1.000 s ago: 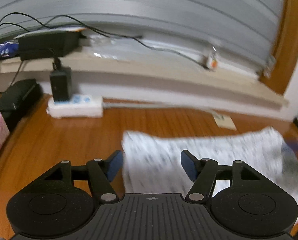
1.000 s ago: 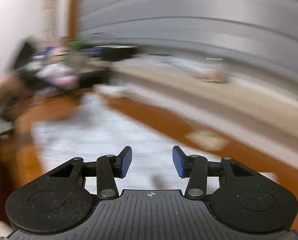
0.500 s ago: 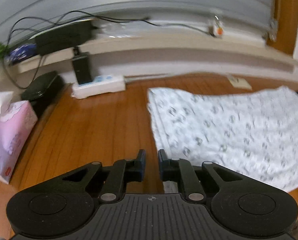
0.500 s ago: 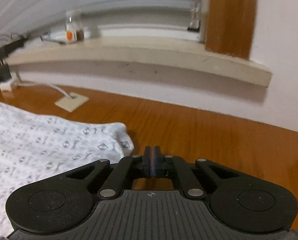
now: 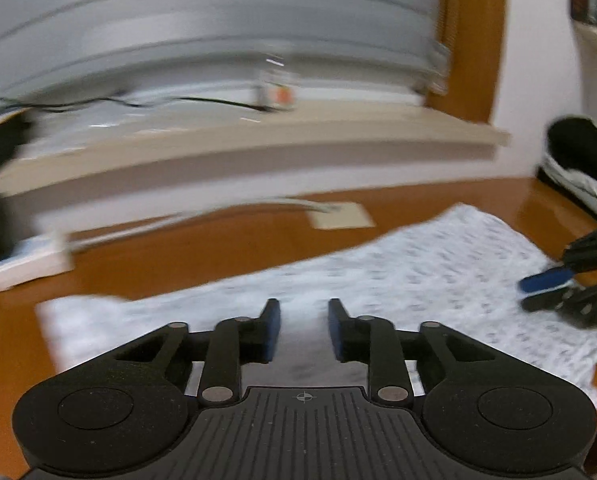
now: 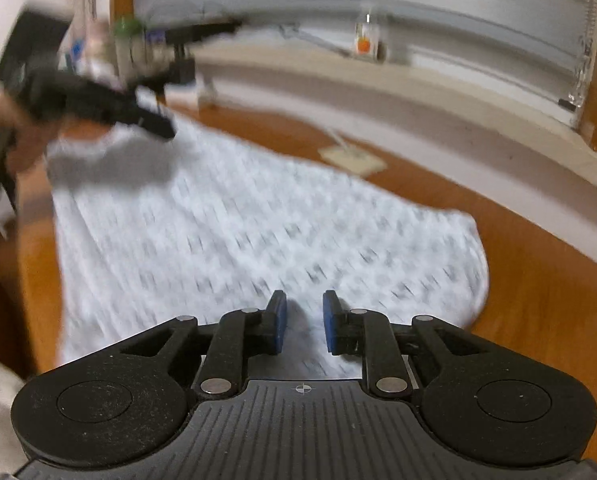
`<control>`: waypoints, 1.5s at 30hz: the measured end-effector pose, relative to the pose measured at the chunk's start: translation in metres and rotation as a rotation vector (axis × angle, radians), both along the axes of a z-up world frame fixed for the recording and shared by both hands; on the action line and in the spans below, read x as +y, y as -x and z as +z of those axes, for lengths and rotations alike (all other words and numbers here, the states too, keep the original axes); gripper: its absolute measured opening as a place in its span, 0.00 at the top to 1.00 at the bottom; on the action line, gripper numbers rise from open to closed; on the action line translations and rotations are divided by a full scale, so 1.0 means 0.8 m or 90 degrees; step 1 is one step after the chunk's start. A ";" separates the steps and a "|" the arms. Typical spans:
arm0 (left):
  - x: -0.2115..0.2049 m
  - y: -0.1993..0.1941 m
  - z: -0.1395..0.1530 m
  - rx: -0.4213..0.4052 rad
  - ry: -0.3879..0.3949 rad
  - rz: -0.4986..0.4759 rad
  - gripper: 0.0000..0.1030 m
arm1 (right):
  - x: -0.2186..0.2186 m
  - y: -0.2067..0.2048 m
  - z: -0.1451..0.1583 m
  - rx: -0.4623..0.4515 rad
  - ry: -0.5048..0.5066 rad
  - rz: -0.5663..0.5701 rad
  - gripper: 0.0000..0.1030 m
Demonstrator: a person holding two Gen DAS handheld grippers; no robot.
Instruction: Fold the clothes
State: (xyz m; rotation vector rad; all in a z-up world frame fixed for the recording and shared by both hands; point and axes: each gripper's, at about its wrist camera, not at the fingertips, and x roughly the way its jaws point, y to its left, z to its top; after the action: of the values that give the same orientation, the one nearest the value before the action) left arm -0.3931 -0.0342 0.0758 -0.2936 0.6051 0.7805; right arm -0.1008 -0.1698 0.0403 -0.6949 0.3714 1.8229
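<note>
A white cloth (image 5: 418, 272) with a small grey print lies flat on the wooden table (image 5: 218, 248). My left gripper (image 5: 303, 308) hangs over its near edge. The jaws are opening, a narrow gap shows between the blue pads, and the cloth lies under them, not pinched. My right gripper (image 6: 303, 300) hovers over the cloth (image 6: 226, 232) near its right end. Its jaws are also opening and hold nothing. The right gripper (image 5: 538, 292) shows at the right edge of the left wrist view. The left gripper (image 6: 154, 120) appears blurred at the upper left of the right wrist view.
A window sill runs behind the table, with a small orange-labelled bottle (image 6: 366, 42) on it. A white power strip (image 5: 26, 260) lies at the back left and a beige square pad (image 5: 340, 216) sits behind the cloth. A black and white object (image 5: 582, 160) stands at the far right.
Both grippers closed from wide open, then parted slightly. The left swung right from the cloth's left edge to over the cloth. The right swung left from the right corner.
</note>
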 end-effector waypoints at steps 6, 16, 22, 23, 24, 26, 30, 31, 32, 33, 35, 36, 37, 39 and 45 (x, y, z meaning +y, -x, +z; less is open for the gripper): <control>-0.003 -0.095 -0.044 0.065 0.006 -0.067 0.88 | -0.005 -0.025 -0.005 -0.043 -0.019 -0.039 0.81; 0.003 -0.273 -0.053 0.083 -0.014 -0.115 0.89 | -0.013 -0.164 -0.010 -0.052 -0.018 -0.177 0.81; -0.019 -0.308 -0.038 0.102 -0.025 -0.147 0.86 | -0.027 -0.234 -0.010 -0.054 -0.011 -0.267 0.80; -0.020 -0.296 -0.033 0.101 -0.027 -0.148 0.85 | -0.029 -0.230 -0.009 -0.066 -0.015 -0.274 0.80; -0.018 -0.280 -0.028 0.099 -0.024 -0.145 0.85 | -0.030 -0.227 -0.008 -0.077 -0.018 -0.280 0.80; -0.014 -0.249 -0.020 0.097 -0.020 -0.138 0.85 | -0.032 -0.207 -0.005 -0.101 -0.038 -0.286 0.80; 0.004 -0.192 -0.020 0.119 -0.021 -0.096 0.85 | -0.025 -0.141 0.007 -0.052 -0.066 -0.219 0.80; 0.010 -0.178 -0.022 0.122 -0.018 -0.083 0.85 | -0.019 -0.120 0.011 -0.036 -0.068 -0.192 0.80; 0.015 -0.165 -0.022 0.118 -0.014 -0.072 0.85 | -0.013 -0.099 0.015 -0.021 -0.070 -0.165 0.80; 0.018 -0.151 -0.022 0.109 -0.010 -0.064 0.85 | -0.007 -0.076 0.017 0.003 -0.067 -0.133 0.80; 0.025 -0.125 -0.019 0.086 0.002 -0.050 0.86 | 0.002 -0.032 0.022 0.045 -0.063 -0.072 0.79; 0.027 -0.115 -0.018 0.075 0.008 -0.047 0.86 | 0.008 -0.007 0.023 0.062 -0.056 -0.041 0.79; 0.030 -0.107 -0.016 0.061 0.017 -0.045 0.86 | 0.013 0.014 0.024 0.071 -0.054 -0.018 0.79; 0.037 -0.094 -0.015 0.028 0.041 -0.040 0.86 | 0.024 0.054 0.023 0.071 -0.052 0.015 0.70; 0.047 -0.074 -0.007 -0.060 0.059 -0.015 0.68 | 0.040 0.122 0.018 0.065 -0.071 0.037 0.63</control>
State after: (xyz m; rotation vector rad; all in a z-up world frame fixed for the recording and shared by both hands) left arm -0.3341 0.0034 0.0702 -0.4054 0.5556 0.7139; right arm -0.1986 -0.1376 0.0549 -0.5426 0.3168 1.9239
